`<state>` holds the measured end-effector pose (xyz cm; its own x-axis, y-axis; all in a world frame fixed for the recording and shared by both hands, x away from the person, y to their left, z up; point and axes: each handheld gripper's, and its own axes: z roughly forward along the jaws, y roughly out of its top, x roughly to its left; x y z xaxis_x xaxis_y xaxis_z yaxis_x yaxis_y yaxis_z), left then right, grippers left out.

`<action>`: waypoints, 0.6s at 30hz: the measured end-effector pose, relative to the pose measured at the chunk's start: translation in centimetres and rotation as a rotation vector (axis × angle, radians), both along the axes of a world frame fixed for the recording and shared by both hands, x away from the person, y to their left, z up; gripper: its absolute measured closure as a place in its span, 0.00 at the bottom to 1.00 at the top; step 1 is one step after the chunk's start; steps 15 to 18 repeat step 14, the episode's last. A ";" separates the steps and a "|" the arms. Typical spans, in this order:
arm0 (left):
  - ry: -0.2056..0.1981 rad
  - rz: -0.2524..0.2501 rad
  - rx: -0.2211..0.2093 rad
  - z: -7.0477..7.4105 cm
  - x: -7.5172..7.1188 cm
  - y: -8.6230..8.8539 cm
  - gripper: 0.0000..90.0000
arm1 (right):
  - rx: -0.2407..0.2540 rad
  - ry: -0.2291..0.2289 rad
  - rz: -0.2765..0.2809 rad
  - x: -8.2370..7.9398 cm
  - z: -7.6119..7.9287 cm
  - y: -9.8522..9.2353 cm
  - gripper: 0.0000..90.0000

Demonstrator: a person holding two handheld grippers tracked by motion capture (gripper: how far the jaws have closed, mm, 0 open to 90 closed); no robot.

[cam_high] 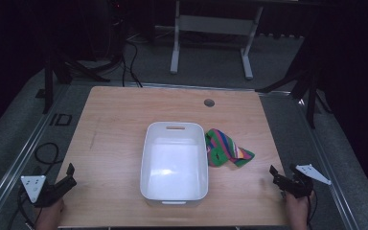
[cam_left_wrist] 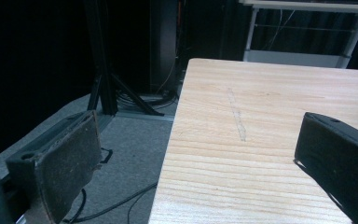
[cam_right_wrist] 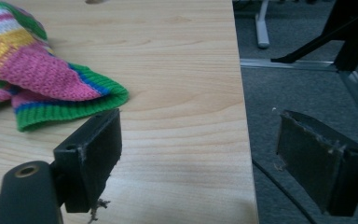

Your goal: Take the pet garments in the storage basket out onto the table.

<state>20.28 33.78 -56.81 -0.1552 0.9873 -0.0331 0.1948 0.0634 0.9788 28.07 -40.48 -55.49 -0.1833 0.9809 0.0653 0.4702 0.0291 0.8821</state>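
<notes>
A white plastic tub point(cam_high: 174, 191) stands empty in the middle of the wooden table point(cam_high: 115, 120). A striped knitted cloth point(cam_high: 224, 148) in green, pink, yellow and blue lies crumpled just right of the tub, touching its side; it lies ahead and left of the jaws point(cam_right_wrist: 42, 79) in the right gripper view. My left gripper point(cam_high: 69, 176) hovers at the table's front left corner, open and empty point(cam_left_wrist: 200, 158). My right gripper point(cam_high: 274, 174) sits at the front right edge, open and empty point(cam_right_wrist: 200, 154), straddling the table's right edge.
A round cable hole point(cam_high: 209, 102) is near the table's far edge. Beyond the table stand a white desk frame point(cam_high: 211, 28) and black tripod legs point(cam_high: 306, 81) on grey carpet. Cables point(cam_high: 48, 153) trail on the floor at left.
</notes>
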 end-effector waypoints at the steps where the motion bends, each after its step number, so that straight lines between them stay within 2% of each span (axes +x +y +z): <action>1: 0.001 0.000 0.000 0.0 0.0 0.0 0.01 | -0.010 -0.022 -0.010 -0.3 0.0 0.0 0.16; 3: 0.000 0.000 0.002 0.0 0.0 0.0 0.01 | 0.006 -0.031 -0.006 -0.4 0.0 0.0 0.16; 5: 0.000 -0.001 0.003 0.0 0.0 0.0 0.01 | -0.005 -0.037 -0.012 -0.5 0.0 0.0 0.16; 18: 0.000 -0.001 0.001 0.0 0.0 0.0 0.01 | 0.001 -0.022 -0.021 -0.4 -0.1 -0.2 0.16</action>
